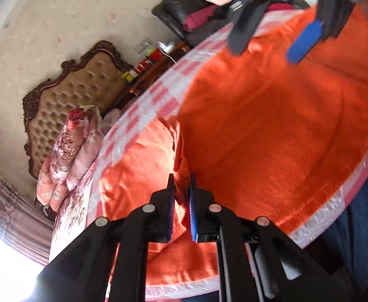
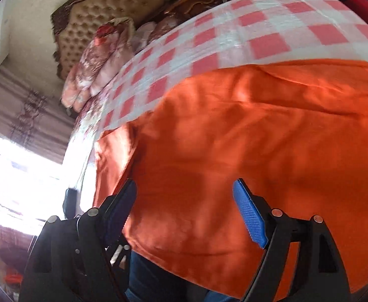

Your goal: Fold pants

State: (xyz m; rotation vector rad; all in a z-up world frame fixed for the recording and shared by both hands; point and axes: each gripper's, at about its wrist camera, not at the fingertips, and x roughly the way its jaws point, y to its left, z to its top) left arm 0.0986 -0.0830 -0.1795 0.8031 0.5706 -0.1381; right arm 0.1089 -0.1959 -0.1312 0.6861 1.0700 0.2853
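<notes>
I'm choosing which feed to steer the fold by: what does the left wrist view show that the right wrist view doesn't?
Only the left wrist view: the left gripper pinching a fold of the orange pants, and the right gripper, open, hovering over the pants' far end. Only the right wrist view: the right gripper wide open above the fabric, gripping nothing, and the bright window. Both show the pants on the pink checked sheet, the tufted headboard and floral pillows.
</notes>
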